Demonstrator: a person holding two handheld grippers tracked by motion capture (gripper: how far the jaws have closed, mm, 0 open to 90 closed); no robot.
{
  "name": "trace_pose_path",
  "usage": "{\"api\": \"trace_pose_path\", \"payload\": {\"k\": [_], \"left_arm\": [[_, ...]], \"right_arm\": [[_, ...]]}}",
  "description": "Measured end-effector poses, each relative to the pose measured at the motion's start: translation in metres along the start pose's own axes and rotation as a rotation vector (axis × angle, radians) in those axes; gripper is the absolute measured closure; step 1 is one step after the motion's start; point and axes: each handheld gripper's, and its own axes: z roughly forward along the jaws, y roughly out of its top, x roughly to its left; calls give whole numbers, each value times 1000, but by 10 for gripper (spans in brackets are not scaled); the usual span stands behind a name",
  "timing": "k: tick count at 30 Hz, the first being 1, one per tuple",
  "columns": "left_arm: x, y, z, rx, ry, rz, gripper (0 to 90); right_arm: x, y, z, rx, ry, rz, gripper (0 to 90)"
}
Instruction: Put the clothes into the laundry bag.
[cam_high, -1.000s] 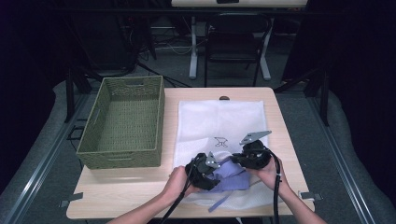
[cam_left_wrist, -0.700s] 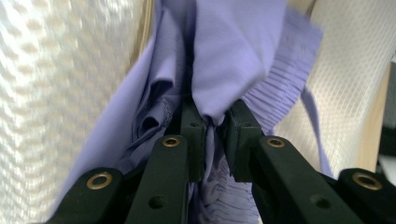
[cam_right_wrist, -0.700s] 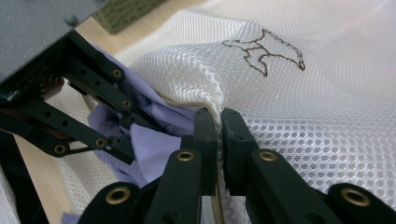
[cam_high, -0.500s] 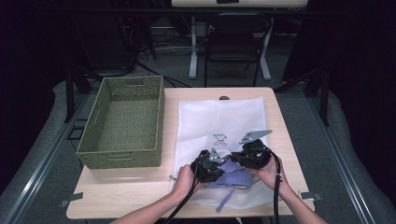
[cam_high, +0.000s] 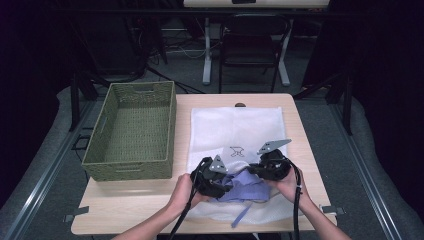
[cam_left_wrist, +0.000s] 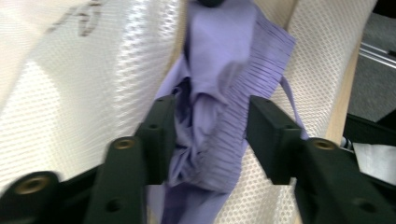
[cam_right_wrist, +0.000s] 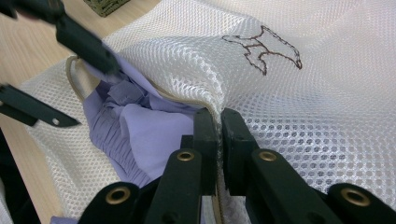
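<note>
The right gripper (cam_right_wrist: 219, 122) pinches the rim of the white mesh bag (cam_right_wrist: 289, 93), lifting it. The left gripper (cam_left_wrist: 210, 135) has just been opening; its jaws stand apart around the purple cloth (cam_left_wrist: 219, 93), maybe brushing it. The cloth lies at the bag's mouth, partly inside, on the table (cam_high: 145, 200) beside a green basket (cam_high: 132, 130).

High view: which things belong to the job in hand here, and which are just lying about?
In the job:
- purple garment, half in the bag's mouth
- white mesh bag, its rim pinched by the right gripper
- left gripper, jaws either side of the garment, just been opening

Lying about:
- green basket, beside the bag
- chair beyond the table
</note>
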Motion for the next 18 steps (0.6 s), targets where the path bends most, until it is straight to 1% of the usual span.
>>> {"api": "trace_pose_path", "payload": {"k": [1, 2, 3, 4, 5, 6, 8, 10, 11, 14, 17, 18], "left_arm": [[2, 0, -2, -2, 15, -10, 501], [3, -1, -4, 2, 35, -18, 471], [5, -1, -4, 0, 41, -20, 451], [7, -2, -4, 6, 52, -21, 452], [8, -3, -3, 16, 56, -29, 447], [10, -5, 0, 29, 50, -36, 450], [10, -9, 9, 60, 38, -27, 569], [6, -11, 18, 97, 25, -10, 663], [5, -12, 22, 108, 25, 1, 681], [4, -12, 29, 107, 25, 9, 778], [4, -12, 32, 98, 25, 9, 842], [5, -13, 34, 102, 20, 5, 855]], "right_arm": [[0, 0, 0, -1, -1, -1, 863], [0, 0, 0, -2, -2, -3, 862], [0, 0, 0, -2, 1, 1, 863], [0, -1, 0, 0, -1, 0, 862], [0, -1, 0, 1, -1, 1, 862], [-1, -2, 1, 1, -1, 1, 862], [-1, -2, 2, 4, 0, 4, 862], [-2, -2, 2, 4, 2, 6, 862], [-1, -2, 3, 4, 1, 6, 863], [-1, -1, 3, 7, 0, 5, 862], [-1, -2, 3, 7, 0, 6, 863], [-1, -2, 3, 6, 0, 6, 863]]}}
